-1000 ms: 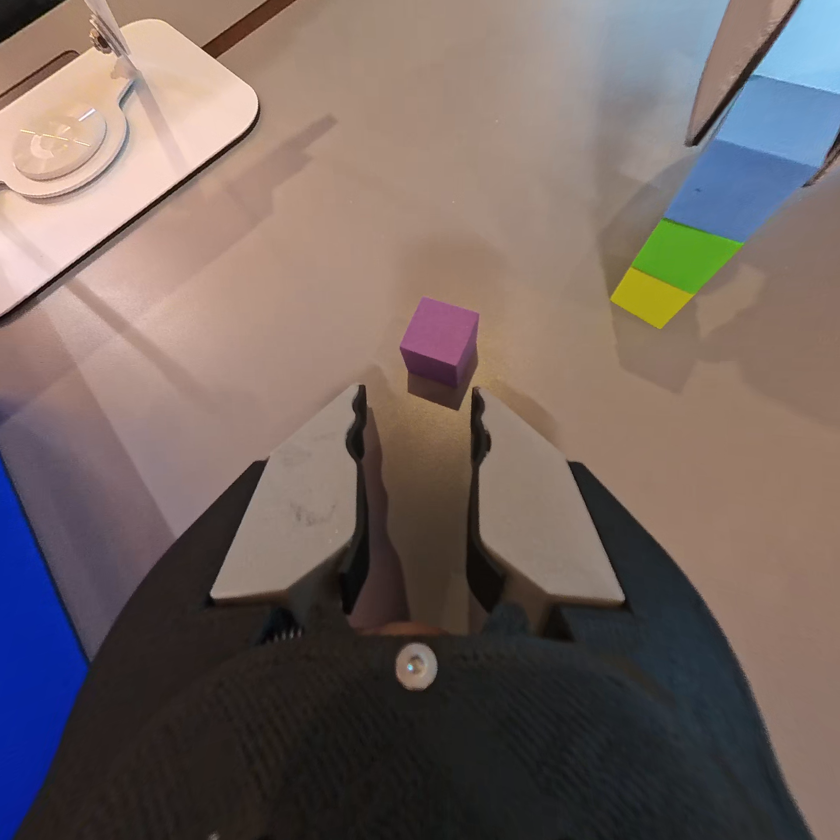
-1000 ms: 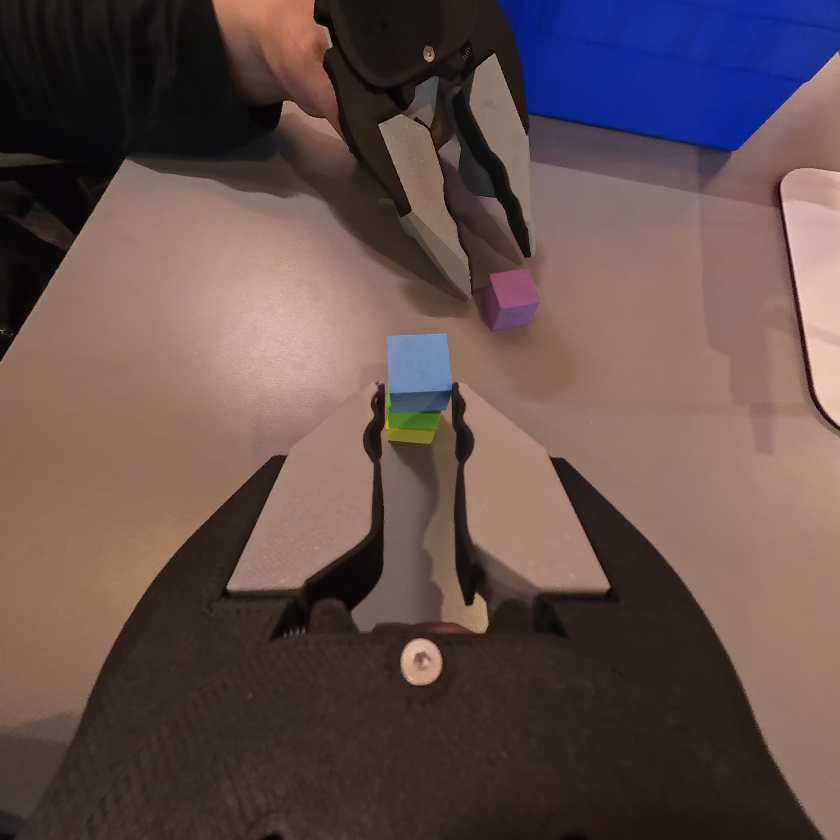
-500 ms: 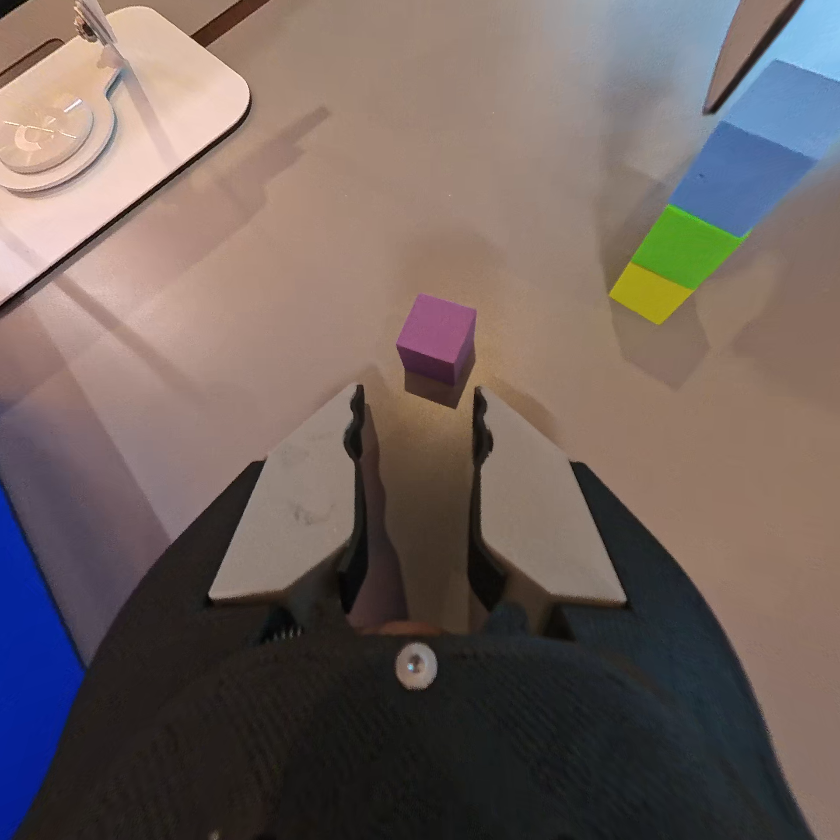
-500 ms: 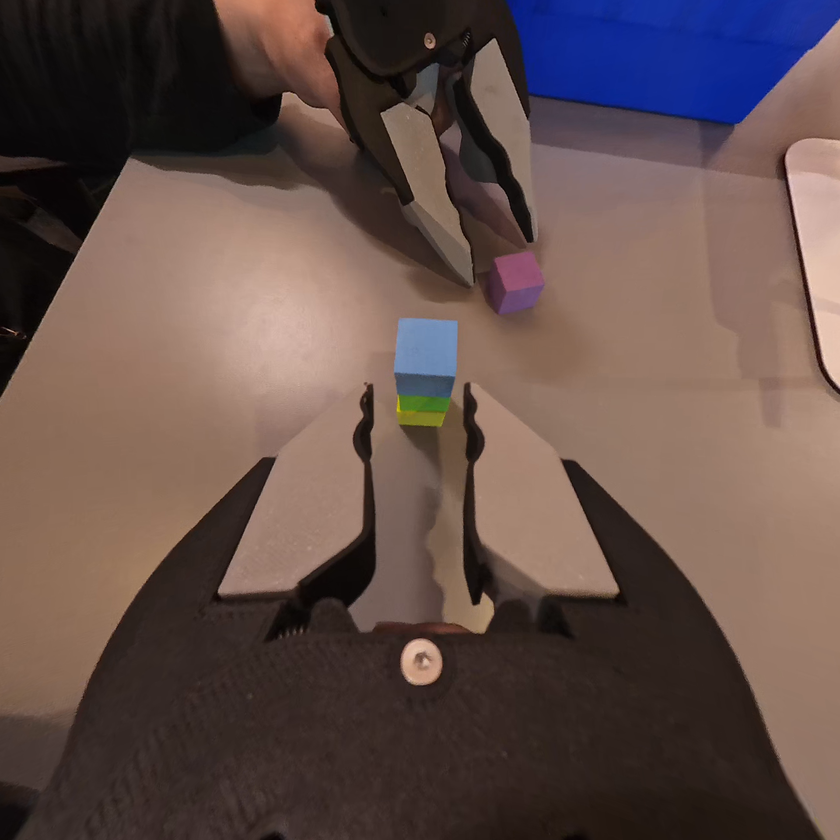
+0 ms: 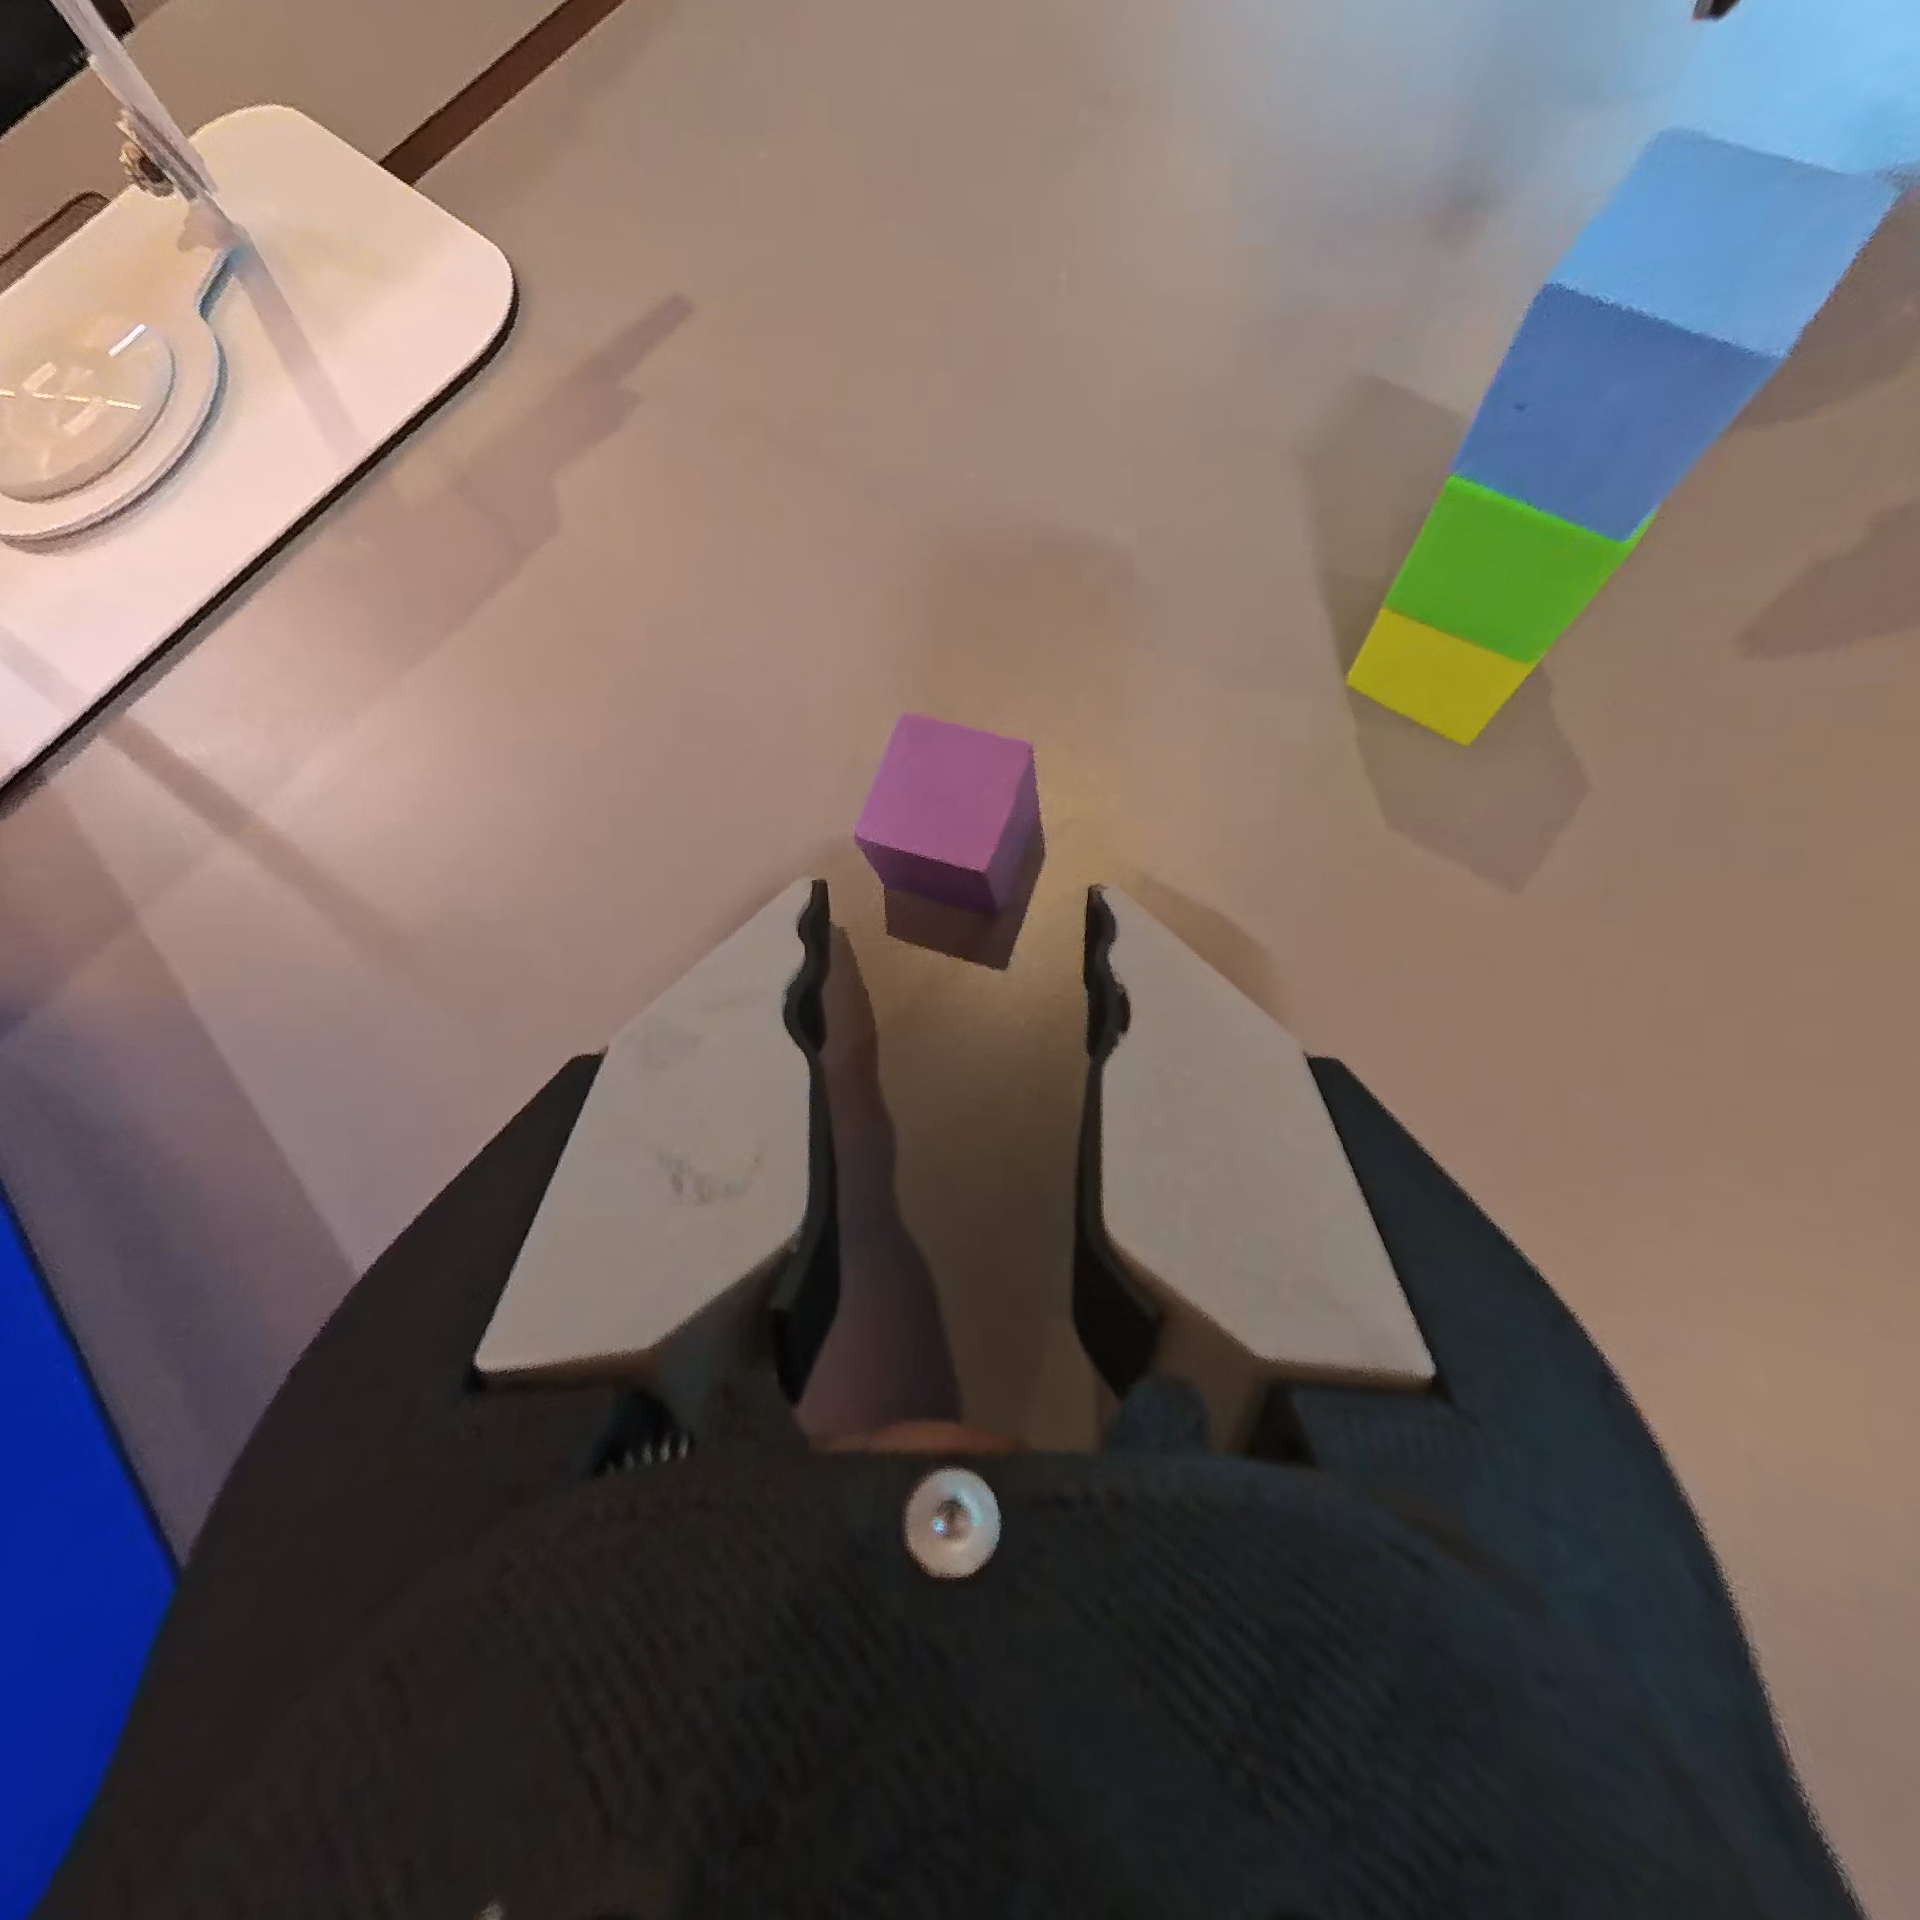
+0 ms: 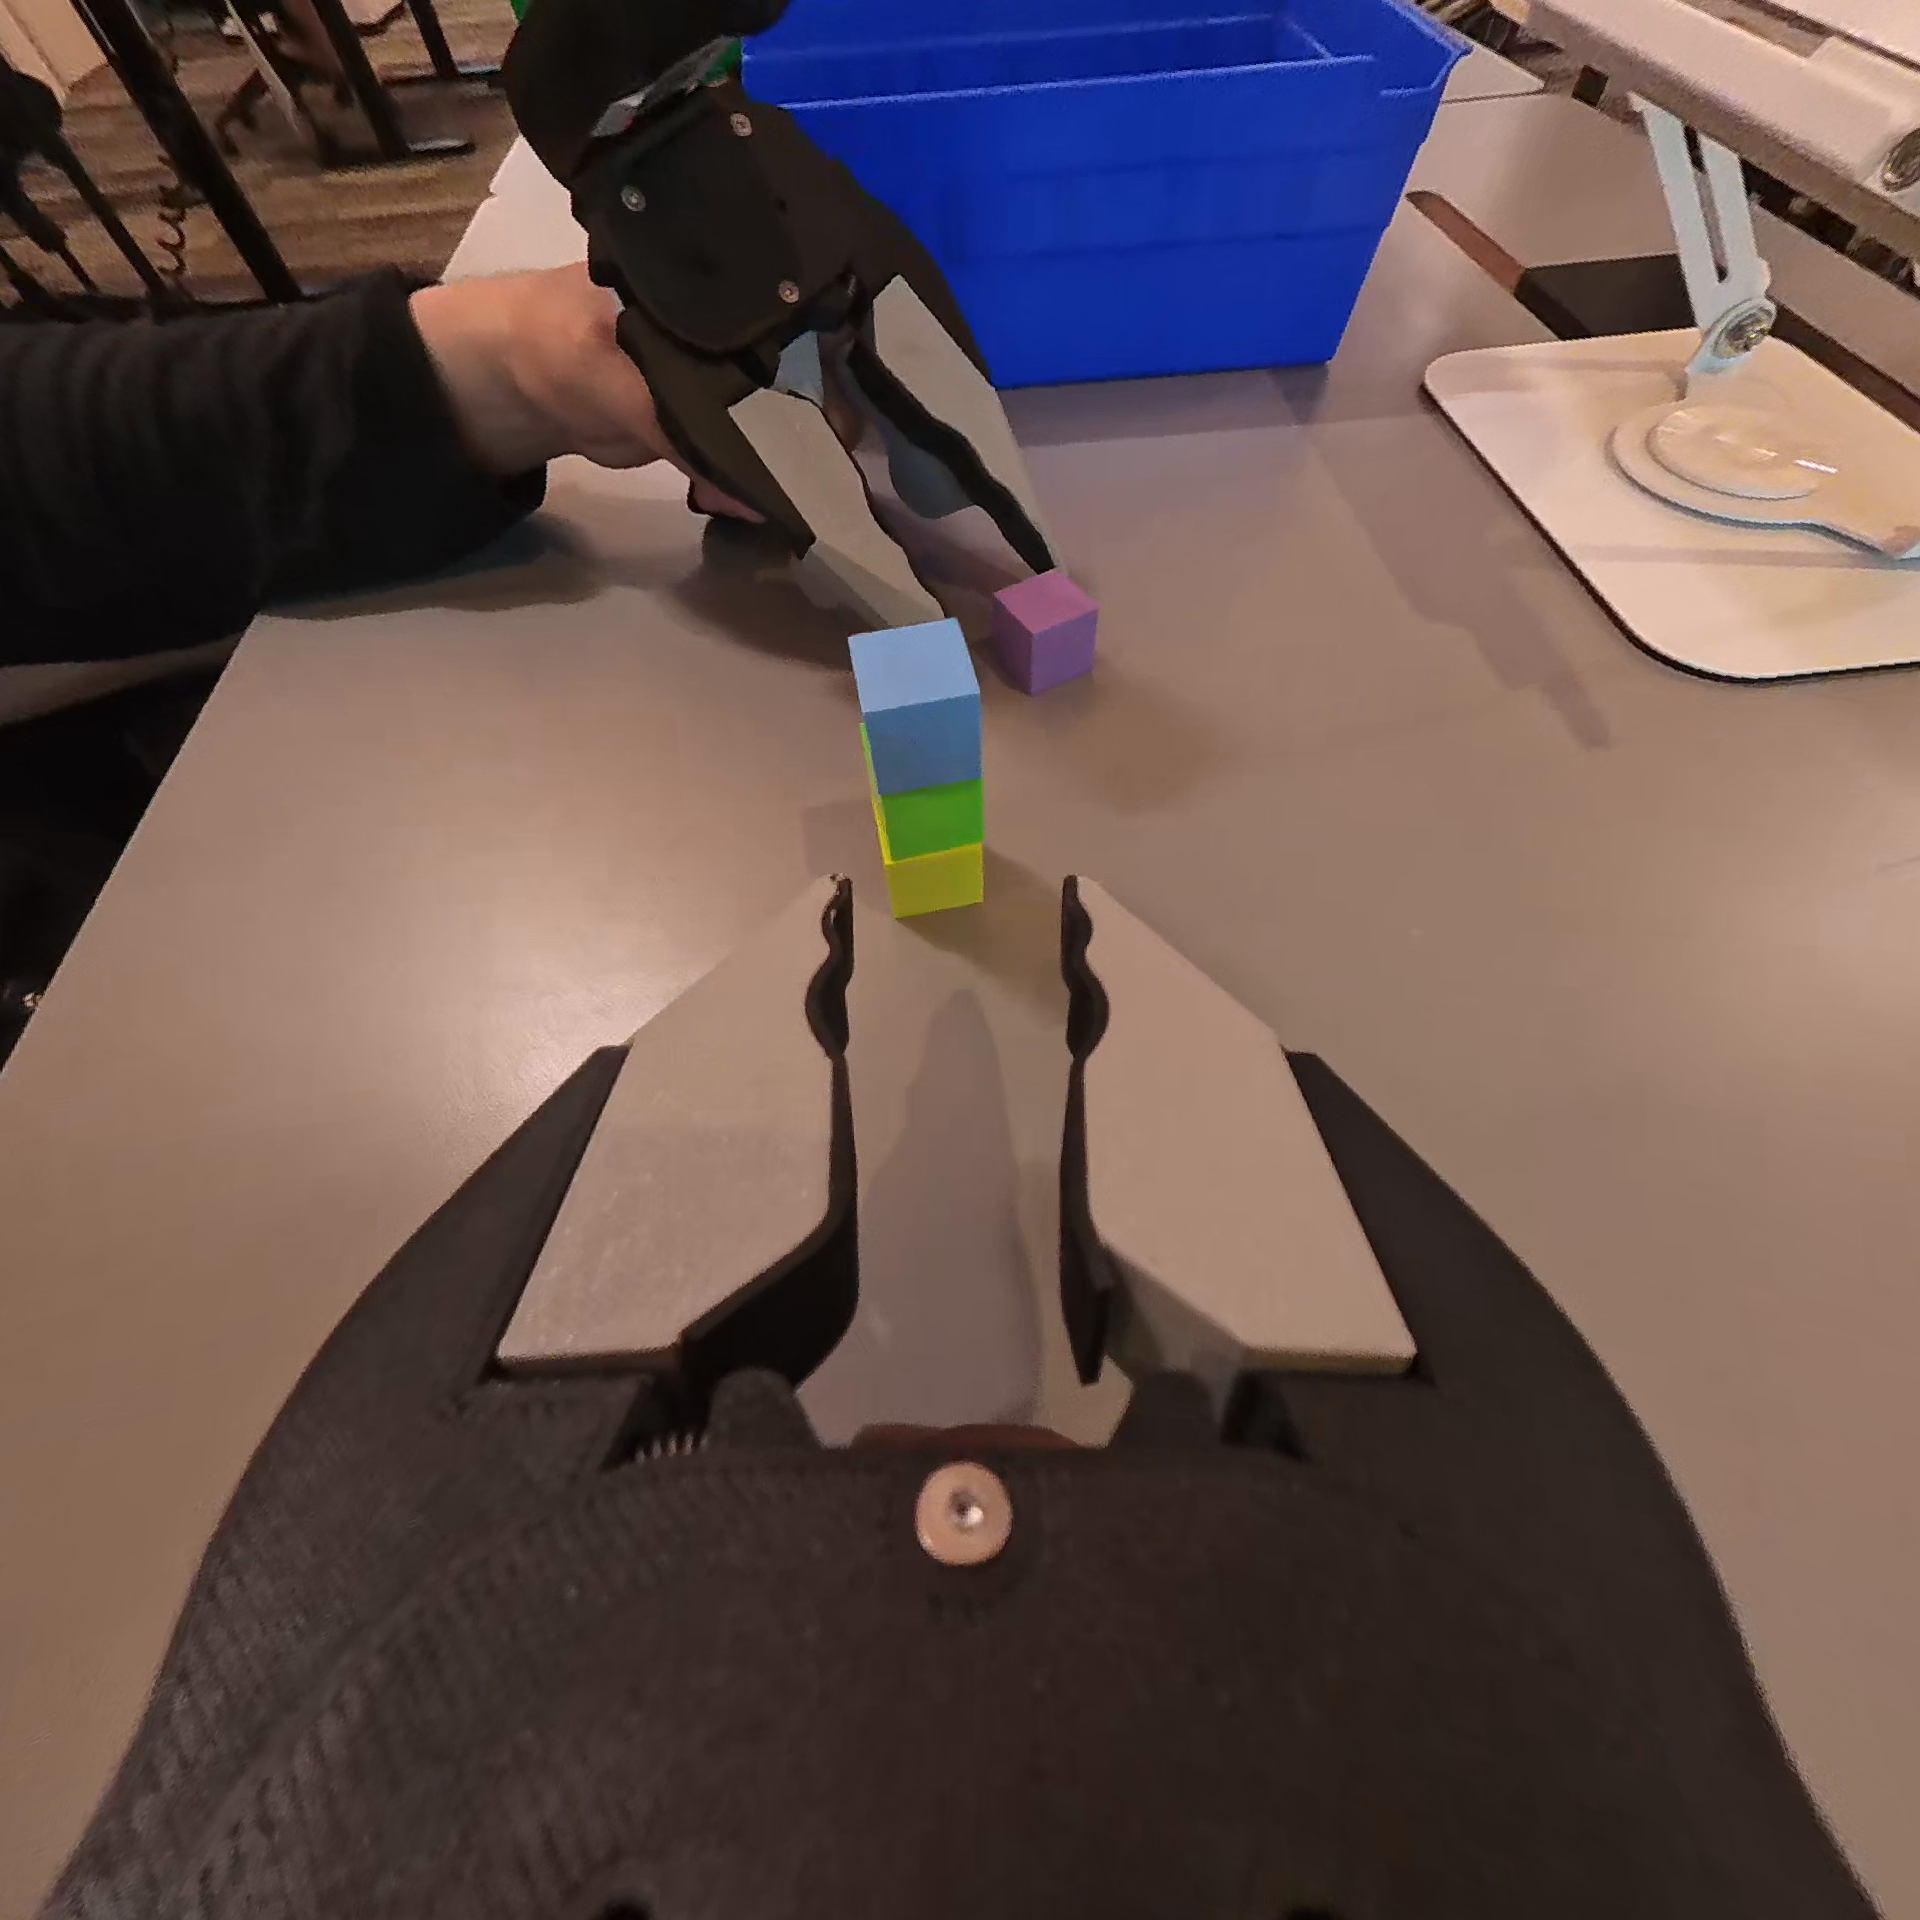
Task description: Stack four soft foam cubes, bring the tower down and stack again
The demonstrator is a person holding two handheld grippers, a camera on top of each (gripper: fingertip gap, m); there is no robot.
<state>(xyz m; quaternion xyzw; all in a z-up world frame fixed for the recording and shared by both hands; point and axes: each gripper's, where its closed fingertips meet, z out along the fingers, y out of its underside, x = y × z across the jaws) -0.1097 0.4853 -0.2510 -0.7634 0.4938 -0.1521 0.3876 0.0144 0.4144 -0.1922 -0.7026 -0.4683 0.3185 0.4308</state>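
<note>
looking along the left gripper (image 5: 951, 904) in the left wrist view, the small purple soft foam cube (image 5: 951, 812) sits on the grey table (image 5: 831, 364) just ahead of the fingertips, on the line of the gap between them and turned a little so that one corner faces the gripper. the jaws are spread, wider than the cube, and hold nothing. off to the right and farther away stands the tower: a yellow foam cube (image 5: 1439, 675) at the bottom, a green foam cube (image 5: 1507, 571) on it and a blue foam cube (image 5: 1621, 405) on top. a white stand base (image 5: 343, 312) lies far to the left.

from the right wrist view, the right gripper (image 6: 951, 904) is also spread and empty, with the yellow cube just beyond its tips and the three-cube tower upright, the blue cube set slightly askew. behind the tower the left gripper tilts down over the purple cube, its fingertips beside it — a blue plastic bin (image 6: 1143, 208) stands at the back.

judging from this, the purple cube is the fourth piece and the left gripper is the nearer one; a short push forward and down would bracket it, though the turned corner may call for a slight twist.
</note>
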